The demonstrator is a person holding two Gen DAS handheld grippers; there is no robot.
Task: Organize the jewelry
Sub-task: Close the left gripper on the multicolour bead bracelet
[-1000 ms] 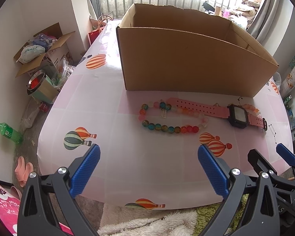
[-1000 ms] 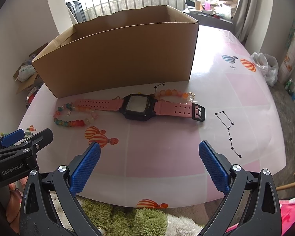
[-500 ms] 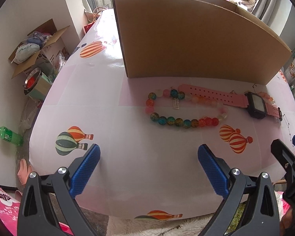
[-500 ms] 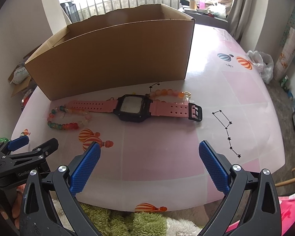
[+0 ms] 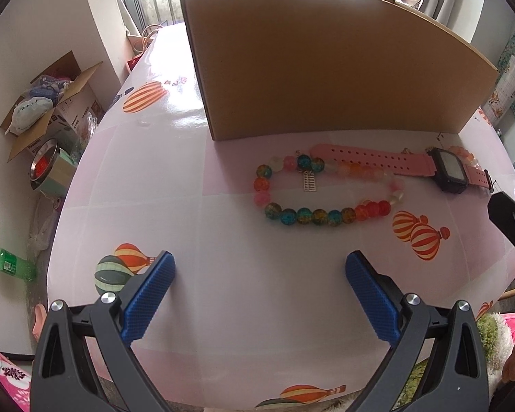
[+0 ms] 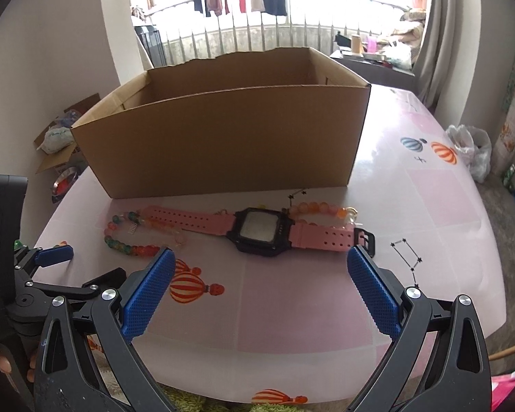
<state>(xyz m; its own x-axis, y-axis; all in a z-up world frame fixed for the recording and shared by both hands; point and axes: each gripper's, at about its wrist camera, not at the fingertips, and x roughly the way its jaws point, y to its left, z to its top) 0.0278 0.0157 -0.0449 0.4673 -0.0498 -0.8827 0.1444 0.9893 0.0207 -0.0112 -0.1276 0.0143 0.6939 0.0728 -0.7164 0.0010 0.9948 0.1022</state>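
A multicoloured bead bracelet lies in a loop on the pink balloon-print table, partly under the strap of a pink watch with a black face. An orange bead bracelet lies behind the watch's right strap. An open cardboard box stands just beyond them. My left gripper is open, short of the bead bracelet. My right gripper is open, just in front of the watch. Neither holds anything.
The table's near edge runs just under both grippers. On the floor to the left are an open box of clutter, a metal bowl and a green bottle. A white bag sits on the floor at right.
Both grippers have moved forward over the table toward the jewelry and stayed open. The bead bracelet and the watch look larger and have not moved.
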